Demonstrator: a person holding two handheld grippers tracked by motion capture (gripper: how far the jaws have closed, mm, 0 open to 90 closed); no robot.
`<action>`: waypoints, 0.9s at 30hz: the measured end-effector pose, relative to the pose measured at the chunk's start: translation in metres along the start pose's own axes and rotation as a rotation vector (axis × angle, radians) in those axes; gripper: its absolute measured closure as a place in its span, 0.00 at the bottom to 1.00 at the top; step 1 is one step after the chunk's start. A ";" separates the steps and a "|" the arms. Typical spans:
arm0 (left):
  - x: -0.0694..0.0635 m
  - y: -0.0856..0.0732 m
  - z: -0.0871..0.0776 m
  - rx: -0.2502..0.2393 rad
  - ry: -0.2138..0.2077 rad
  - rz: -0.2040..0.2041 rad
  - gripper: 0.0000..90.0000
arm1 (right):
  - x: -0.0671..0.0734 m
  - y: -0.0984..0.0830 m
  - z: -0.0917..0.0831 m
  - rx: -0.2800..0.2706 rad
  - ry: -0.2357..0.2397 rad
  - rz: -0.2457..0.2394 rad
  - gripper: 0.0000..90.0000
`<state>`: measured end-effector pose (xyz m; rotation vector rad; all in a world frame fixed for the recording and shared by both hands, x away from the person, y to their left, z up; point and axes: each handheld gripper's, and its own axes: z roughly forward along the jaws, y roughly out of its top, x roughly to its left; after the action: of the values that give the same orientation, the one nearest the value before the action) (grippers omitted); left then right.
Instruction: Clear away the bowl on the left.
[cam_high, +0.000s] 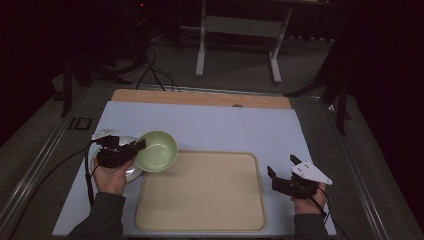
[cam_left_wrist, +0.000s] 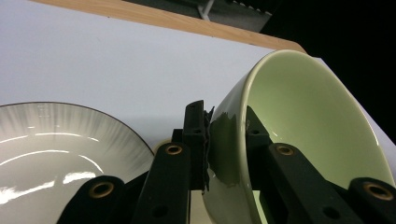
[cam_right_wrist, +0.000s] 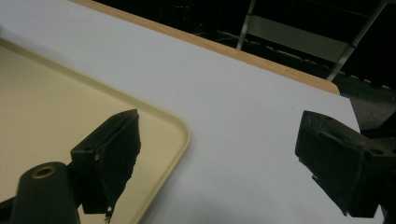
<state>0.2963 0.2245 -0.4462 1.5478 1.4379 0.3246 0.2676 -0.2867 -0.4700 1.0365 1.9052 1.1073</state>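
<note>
A pale green bowl (cam_high: 157, 150) hangs tilted over the left edge of the cream tray (cam_high: 200, 215), with my left gripper (cam_high: 136, 146) shut on its rim. In the left gripper view one jaw sits outside the bowl (cam_left_wrist: 303, 121) wall and the other inside, both pads pressing on it. Under that hand lies a white plate with a dark rim (cam_left_wrist: 56, 149), also seen as a plate (cam_high: 134, 173) edge in the high view. My right gripper (cam_high: 282, 167) rests open at the tray's right side, jaws wide apart with nothing between them (cam_right_wrist: 219, 154).
The tray (cam_right_wrist: 51, 116) lies on a light blue mat (cam_high: 225, 127) with a wooden table edge (cam_high: 200, 97) beyond it. A white table frame (cam_high: 240, 30) stands on the floor farther back. Cables (cam_high: 150, 75) trail at the far left.
</note>
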 end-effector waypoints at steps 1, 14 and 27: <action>-0.001 0.000 0.001 0.001 -0.001 0.001 0.87 | 0.000 0.000 0.000 0.000 0.000 0.000 0.15; -0.010 -0.002 0.006 0.016 -0.019 0.018 0.87 | 0.000 0.000 0.000 0.000 0.001 -0.001 0.15; -0.021 -0.005 0.013 0.033 -0.048 0.038 0.87 | 0.000 0.000 0.000 0.001 0.002 -0.002 0.15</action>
<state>0.2966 0.1992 -0.4479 1.6005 1.3846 0.2853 0.2674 -0.2867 -0.4700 1.0342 1.9079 1.1069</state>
